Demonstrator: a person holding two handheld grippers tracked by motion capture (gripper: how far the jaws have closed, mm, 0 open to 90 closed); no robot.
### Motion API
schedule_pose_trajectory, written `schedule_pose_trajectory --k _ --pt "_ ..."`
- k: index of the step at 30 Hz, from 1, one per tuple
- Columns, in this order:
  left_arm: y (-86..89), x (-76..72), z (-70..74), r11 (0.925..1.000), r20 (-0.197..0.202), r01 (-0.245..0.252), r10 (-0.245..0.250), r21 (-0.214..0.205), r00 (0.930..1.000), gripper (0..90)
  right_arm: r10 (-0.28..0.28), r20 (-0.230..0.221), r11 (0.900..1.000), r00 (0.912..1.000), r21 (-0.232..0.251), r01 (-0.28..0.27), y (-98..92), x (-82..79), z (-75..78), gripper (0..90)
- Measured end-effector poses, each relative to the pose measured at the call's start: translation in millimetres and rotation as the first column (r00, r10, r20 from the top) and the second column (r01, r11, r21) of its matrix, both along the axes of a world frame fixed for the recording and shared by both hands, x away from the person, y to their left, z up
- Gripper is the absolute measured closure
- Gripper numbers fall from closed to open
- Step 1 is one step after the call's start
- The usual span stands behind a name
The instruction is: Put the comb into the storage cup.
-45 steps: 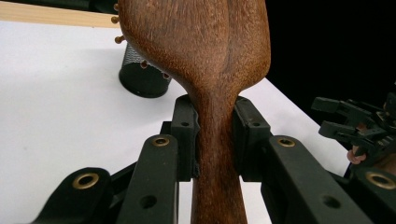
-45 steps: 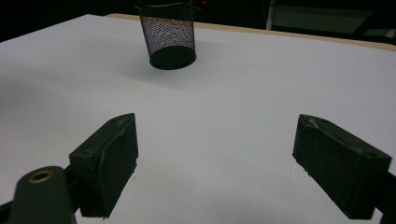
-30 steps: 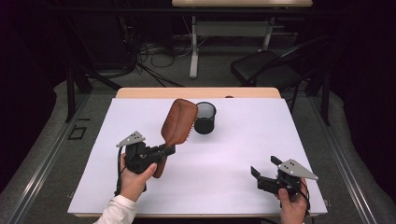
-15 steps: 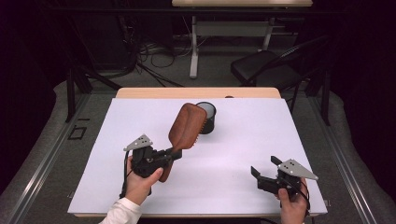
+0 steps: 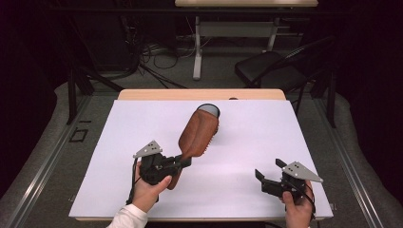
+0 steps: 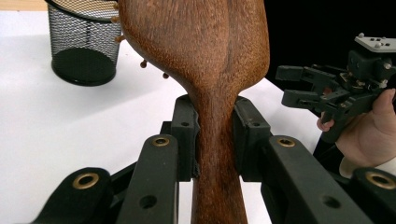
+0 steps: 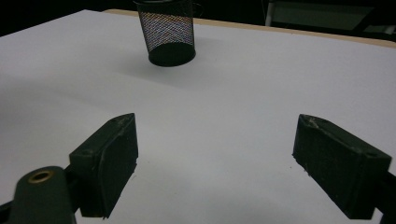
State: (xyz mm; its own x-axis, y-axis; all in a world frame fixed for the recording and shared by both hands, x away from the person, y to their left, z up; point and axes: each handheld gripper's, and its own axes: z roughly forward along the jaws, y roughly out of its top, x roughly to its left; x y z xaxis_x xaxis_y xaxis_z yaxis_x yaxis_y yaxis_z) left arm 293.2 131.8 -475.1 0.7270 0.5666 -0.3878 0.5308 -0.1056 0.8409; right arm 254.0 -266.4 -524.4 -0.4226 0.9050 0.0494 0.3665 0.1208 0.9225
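My left gripper (image 5: 183,163) (image 6: 214,135) is shut on the handle of a brown wooden hairbrush (image 5: 198,134) (image 6: 205,51). The brush head tilts up and away, its bristles facing right, and it covers most of a black mesh cup (image 5: 209,109) (image 6: 79,44) (image 7: 166,32) standing at the back middle of the white table (image 5: 114,156). At the table's front right, my right gripper (image 5: 269,173) (image 7: 219,154) stands open with nothing between its jaws; it is also seen at the right in the left gripper view, as the right gripper (image 6: 299,86).
A tan wooden strip (image 5: 157,94) borders the table's far edge. Beyond it stand a black chair (image 5: 271,69) and a desk leg (image 5: 196,47) among floor cables. Bare white surface lies between the two grippers.
My left gripper has carried the hairbrush to the right, so the brush head now covers the mesh cup instead of standing to its left. The right gripper has kept still.
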Motion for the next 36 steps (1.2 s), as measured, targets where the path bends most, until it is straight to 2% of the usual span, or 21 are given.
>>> schedule_pose_trajectory --k 26,32,36 --pt "-2.0 -2.1 -0.4 0.9999 0.003 0.010 -0.010 -0.009 0.9999 73.1 0.006 -0.018 1.0000 0.9998 0.006 -0.006 4.6 0.4 1.6 13.7" --pt "-1.5 -2.0 -0.1 0.9999 0.005 0.009 -0.009 -0.012 0.9999 73.0 0.023 -0.027 0.9997 0.9994 -0.002 -0.023 8.8 1.1 4.3 13.0" --pt "-1.1 -1.9 0.3 0.9998 0.007 0.008 -0.008 -0.017 0.9999 73.1 0.041 -0.030 0.9991 0.9987 -0.009 -0.042 13.3 2.3 9.1 9.5"
